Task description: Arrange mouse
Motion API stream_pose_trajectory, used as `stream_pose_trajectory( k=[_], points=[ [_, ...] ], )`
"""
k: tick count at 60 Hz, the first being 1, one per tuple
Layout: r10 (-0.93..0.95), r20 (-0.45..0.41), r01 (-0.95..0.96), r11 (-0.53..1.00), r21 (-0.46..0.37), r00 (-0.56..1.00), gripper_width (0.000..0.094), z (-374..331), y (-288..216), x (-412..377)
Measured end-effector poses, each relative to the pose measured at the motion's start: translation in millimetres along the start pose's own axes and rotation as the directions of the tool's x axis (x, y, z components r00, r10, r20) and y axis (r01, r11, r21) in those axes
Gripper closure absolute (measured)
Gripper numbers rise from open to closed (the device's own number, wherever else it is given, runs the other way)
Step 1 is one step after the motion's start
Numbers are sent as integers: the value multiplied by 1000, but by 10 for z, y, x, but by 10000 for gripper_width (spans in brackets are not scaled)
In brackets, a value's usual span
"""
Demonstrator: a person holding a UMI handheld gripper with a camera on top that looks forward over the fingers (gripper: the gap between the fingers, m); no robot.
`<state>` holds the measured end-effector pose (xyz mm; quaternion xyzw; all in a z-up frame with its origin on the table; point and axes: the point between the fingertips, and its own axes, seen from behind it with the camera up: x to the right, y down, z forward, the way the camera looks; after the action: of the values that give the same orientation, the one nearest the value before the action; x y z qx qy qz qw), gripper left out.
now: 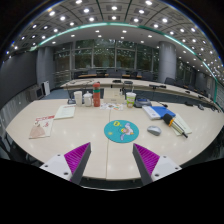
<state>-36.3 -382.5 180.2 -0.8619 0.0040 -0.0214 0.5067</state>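
1. Tongs [111, 158]: one pair, released. The two fingers are spread wide and I see nothing but bare tabletop [30, 115] between them.
2. Pads [76, 155]: two, magenta, one on each finger's inner face.
3. Mouse [155, 129]: I count one. It's a small, dark grey, low, rounded lump resting on the tabletop, too small for me to make out buttons or a cable.
4. Mouse position: ahead of the right finger, just beside the right edge of the round mat [121, 130], apart from both fingers.
5. Round mat: one, teal-blue with a light pattern, lying flat ahead of the gap between the fingers.
6. Drinks cluster [98, 98]: beyond the mat, includes a white cup, a red-topped bottle and a green cup [130, 98]. I can't give an exact count.
7. Papers [42, 126]: two sheets on the left side, near each other.
8. Clutter on the right [172, 120]: blue, yellow and white items, which I can't separate well enough to count.
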Motion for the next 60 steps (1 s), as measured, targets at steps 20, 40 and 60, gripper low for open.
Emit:
stream_pose_trajectory(
  k=[20, 40, 60],
  points=[
    [4, -112, -3, 1000, 1, 994, 80, 894, 480, 1687],
    [-16, -135, 8, 998, -65, 991, 82, 2530, 461, 2791],
    [-55, -84, 47, 994, -97, 995, 86, 3392, 289, 3035]
  ],
)
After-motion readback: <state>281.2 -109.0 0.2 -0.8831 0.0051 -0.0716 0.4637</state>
